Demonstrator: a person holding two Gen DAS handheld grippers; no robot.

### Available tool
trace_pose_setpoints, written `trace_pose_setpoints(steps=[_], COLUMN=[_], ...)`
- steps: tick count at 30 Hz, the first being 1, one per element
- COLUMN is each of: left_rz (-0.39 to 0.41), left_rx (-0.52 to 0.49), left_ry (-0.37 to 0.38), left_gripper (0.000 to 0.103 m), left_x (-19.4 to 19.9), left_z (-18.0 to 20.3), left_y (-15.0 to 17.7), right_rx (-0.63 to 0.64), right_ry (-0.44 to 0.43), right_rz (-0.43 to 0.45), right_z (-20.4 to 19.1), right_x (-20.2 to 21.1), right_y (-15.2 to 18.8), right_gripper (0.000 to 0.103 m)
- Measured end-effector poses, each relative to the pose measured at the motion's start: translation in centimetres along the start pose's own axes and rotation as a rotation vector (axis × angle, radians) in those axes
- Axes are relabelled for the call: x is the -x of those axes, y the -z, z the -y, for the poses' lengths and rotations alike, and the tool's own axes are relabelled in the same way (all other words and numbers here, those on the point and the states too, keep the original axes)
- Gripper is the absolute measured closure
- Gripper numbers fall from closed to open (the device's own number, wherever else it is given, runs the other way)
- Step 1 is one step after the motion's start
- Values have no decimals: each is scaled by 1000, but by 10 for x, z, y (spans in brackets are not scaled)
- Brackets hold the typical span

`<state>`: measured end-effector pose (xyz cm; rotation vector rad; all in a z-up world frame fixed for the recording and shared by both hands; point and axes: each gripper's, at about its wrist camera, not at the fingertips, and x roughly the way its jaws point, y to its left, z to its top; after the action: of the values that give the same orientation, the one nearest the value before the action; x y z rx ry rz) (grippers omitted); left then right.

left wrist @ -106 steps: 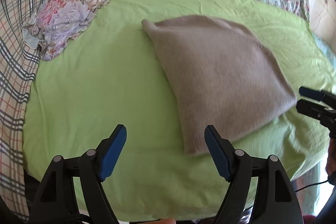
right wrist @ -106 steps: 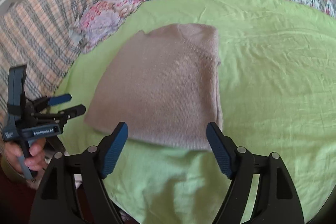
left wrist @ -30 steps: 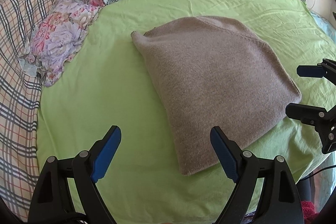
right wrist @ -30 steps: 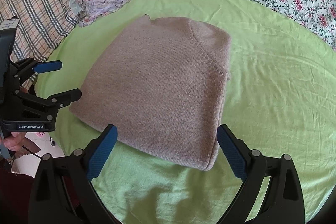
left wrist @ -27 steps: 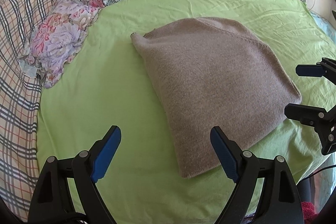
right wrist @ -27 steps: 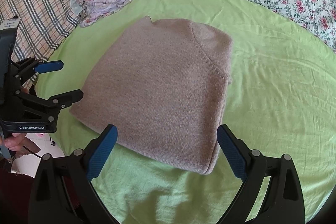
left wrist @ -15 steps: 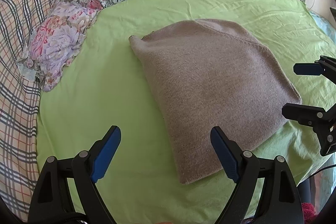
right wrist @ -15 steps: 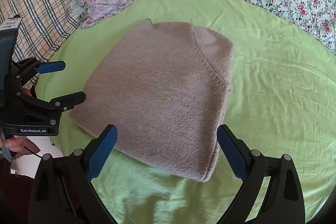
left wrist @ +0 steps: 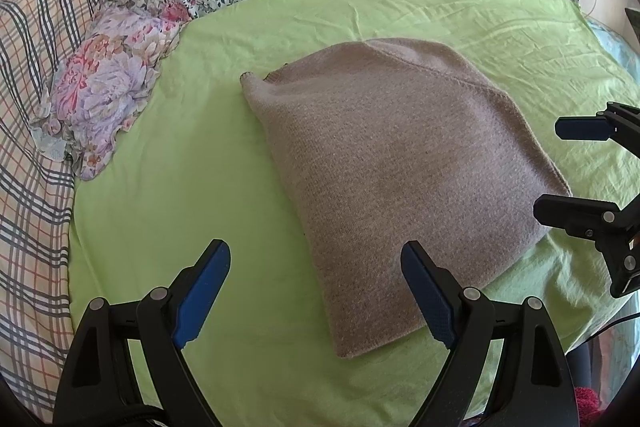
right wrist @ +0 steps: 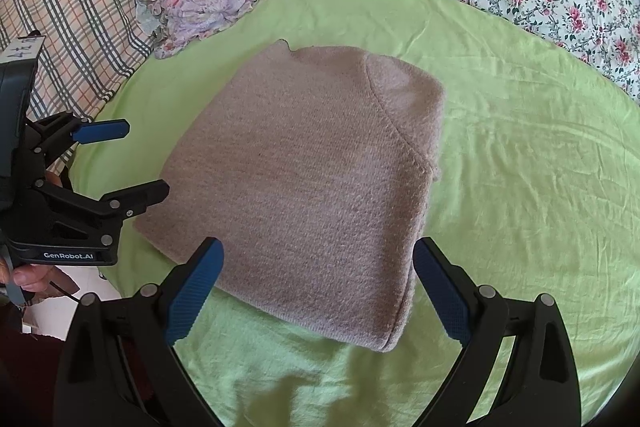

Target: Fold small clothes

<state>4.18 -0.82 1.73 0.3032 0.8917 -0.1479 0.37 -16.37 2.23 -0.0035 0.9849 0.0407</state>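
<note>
Fuzzy matt knit sweater lies on a smooth, lightly creased green cotton sheet.

In front of me lies the beige-brown knitted sweater, a small soft garment of fuzzy wool. It is already folded into a compact shape with about four sides, and it rests flat on the light green bed sheet, near the middle of it. In my left view it sits turned, one corner pointing toward me and one toward the far left. A raised diagonal seam runs across its far right part, where a sleeve is folded. At the far corner a small notch of the edge shows. Its surface is smooth, without big wrinkles, and the near edge looks thick and rounded.
</note>
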Motion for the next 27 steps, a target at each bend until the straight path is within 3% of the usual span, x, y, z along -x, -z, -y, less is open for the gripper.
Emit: trace_pose_setpoints(steps=[27], left_rz=[-1], left_rx=[-4], left_ry=[5], left_gripper=[15], left_x=[-15], left_z=[-3], left_y=[-21], right_rx=[-6], right_ry=[-17], right_rz=[17], right_z=[22], right_x=[-6], right_y=[-20], right_gripper=[7])
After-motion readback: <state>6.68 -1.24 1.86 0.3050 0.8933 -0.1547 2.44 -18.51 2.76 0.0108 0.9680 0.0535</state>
